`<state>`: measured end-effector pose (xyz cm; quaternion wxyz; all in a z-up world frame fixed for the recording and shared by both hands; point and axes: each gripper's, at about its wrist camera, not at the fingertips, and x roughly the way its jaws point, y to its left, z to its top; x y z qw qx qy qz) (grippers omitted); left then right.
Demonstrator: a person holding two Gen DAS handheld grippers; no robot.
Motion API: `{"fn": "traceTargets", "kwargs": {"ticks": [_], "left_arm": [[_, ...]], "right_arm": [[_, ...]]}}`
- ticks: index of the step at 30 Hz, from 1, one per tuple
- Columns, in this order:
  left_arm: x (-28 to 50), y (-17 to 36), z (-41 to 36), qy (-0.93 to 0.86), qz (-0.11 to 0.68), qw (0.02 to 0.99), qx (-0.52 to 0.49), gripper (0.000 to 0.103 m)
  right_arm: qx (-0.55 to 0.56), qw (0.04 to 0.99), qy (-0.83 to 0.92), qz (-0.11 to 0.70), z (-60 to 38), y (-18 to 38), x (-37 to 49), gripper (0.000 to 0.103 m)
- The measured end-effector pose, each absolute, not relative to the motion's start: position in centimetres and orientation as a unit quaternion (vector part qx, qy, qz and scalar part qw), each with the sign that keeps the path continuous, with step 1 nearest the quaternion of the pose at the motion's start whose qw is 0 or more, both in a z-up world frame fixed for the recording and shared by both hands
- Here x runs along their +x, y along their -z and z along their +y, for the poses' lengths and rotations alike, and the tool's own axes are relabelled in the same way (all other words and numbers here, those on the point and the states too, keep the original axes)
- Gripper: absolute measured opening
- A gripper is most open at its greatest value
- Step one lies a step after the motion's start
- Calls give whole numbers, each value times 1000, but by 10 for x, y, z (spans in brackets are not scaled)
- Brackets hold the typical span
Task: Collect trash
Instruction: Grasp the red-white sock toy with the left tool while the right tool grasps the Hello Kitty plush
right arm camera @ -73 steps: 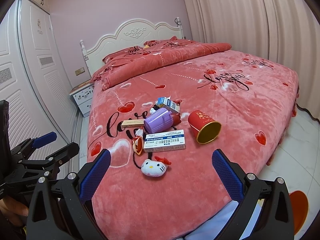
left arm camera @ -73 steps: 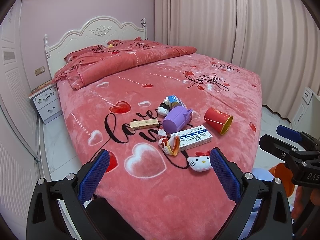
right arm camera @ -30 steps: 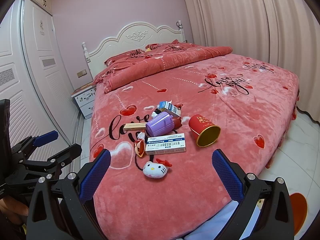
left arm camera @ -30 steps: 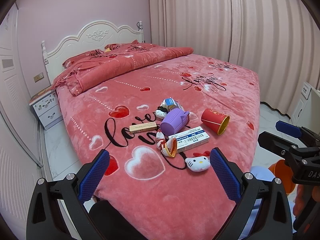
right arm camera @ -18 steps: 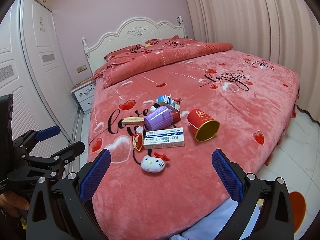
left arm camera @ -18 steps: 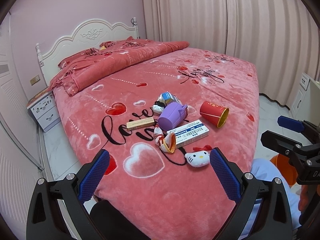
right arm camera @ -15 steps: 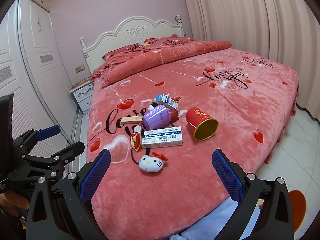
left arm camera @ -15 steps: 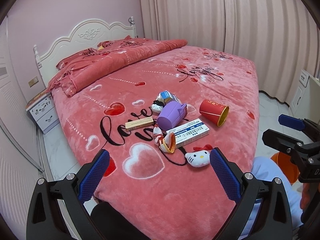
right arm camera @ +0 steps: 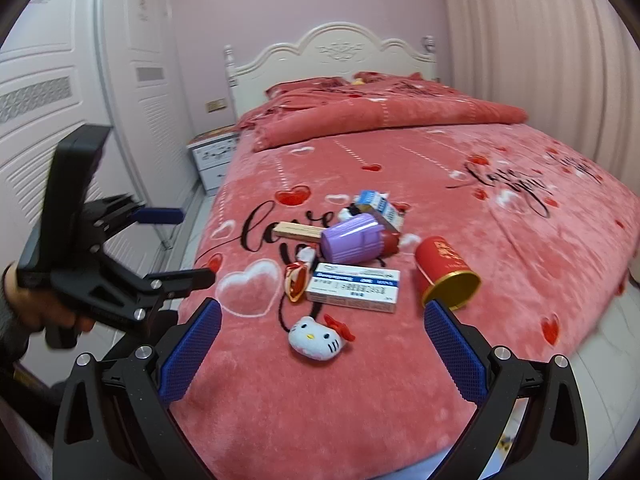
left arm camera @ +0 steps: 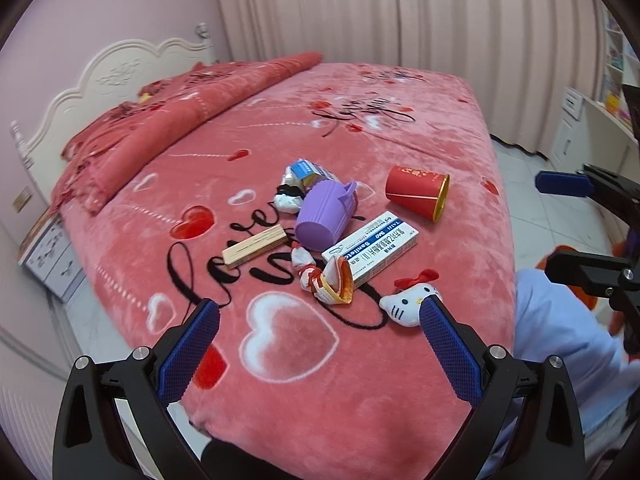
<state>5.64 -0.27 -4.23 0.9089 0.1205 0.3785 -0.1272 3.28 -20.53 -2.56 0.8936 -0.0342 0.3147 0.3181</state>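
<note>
On the pink bed lies a small pile: a purple mini bin (left arm camera: 326, 216) on its side, a red cup (left arm camera: 416, 192) on its side, a blue-and-white medicine box (left arm camera: 372, 248), a slim tan box (left arm camera: 254, 246), crumpled wrappers (left arm camera: 324, 280), a small carton (left arm camera: 306, 170) and a cat plush (left arm camera: 404, 306). My left gripper (left arm camera: 318, 308) hovers open and empty just short of the wrappers. My right gripper (right arm camera: 322, 308) is open and empty above the plush (right arm camera: 316, 336), with the medicine box (right arm camera: 354, 286), the bin (right arm camera: 352, 240) and the cup (right arm camera: 444, 270) beyond it.
A folded quilt (right arm camera: 380, 120) and white headboard (right arm camera: 332, 52) lie at the far end. A nightstand (right arm camera: 212, 156) and wardrobe doors (right arm camera: 60, 120) stand left of the bed. Curtains (left arm camera: 400, 20) line the far side, and a white cabinet (left arm camera: 580, 128) stands on the right. Tiled floor surrounds the bed.
Both grippers have moved in over the near edge of the bed, so the pile looks larger and closer. Both stay open and nothing on the bed has moved.
</note>
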Motion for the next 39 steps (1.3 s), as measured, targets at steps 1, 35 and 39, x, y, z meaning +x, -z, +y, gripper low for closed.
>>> {"fn": "traceTargets", "kwargs": {"ticks": [1,35,39], "left_arm": [[59,43,-1,134,379,907,123,98],[155,122,25,290,391,867,108,98],[159,126,20,318,394,855,113,98]], "right_arm": [[-32,890,-327,315,-204,27,35,99],[-77,823,-425,369,-165,128,94,83],[-83,821,-423,374,-161,136,99,81]]}}
